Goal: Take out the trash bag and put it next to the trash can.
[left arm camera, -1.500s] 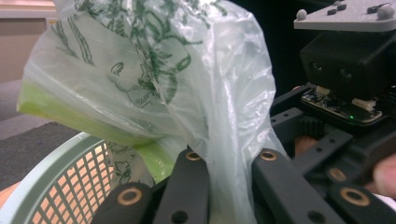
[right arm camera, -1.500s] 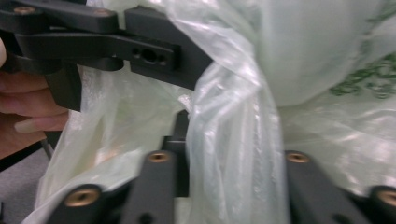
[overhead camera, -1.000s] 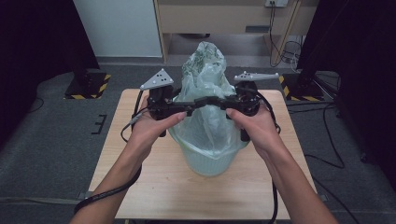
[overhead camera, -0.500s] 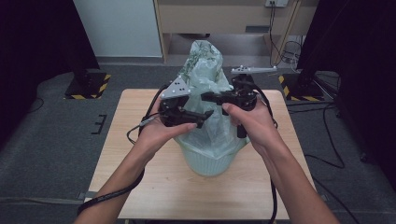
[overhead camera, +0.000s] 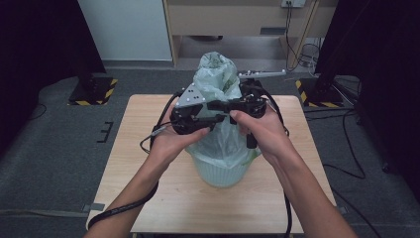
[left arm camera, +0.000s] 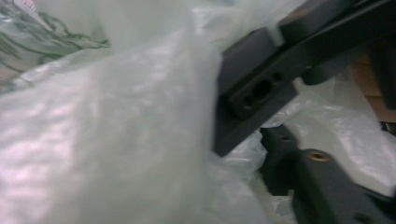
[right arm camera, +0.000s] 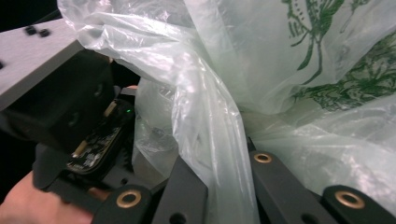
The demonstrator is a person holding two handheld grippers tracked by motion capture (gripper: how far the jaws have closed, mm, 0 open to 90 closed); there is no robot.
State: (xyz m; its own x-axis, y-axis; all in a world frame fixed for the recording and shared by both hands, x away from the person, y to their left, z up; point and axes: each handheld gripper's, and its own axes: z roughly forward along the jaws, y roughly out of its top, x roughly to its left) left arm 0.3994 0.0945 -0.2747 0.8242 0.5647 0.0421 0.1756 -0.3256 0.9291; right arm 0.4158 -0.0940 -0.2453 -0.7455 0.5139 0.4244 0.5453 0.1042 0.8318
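- My right gripper (overhead camera: 223, 105) was clamped on the thin pale-green plastic bag (overhead camera: 218, 84) lining the round bin (overhead camera: 220, 173).
- My left gripper's (overhead camera: 210, 121) jaws had just been closing beside it, bag film between them; grip unclear.

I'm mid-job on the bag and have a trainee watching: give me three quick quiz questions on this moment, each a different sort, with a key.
1. True or false: the right gripper is shut on a fold of the plastic bag.
2. Multiple choice: the bag stands in A) a pale round bin on the wooden table, B) a cardboard box on the floor, C) a metal sink.
3. Fill in: the print on the bag, seen in the right gripper view, is ____ in colour.

Key: 1 true, a bunched fold runs between its closed jaws. 2 A. 3 green.

Note: the left gripper has just been closing its jaws against the bag; the pictures leave its grip unclear.
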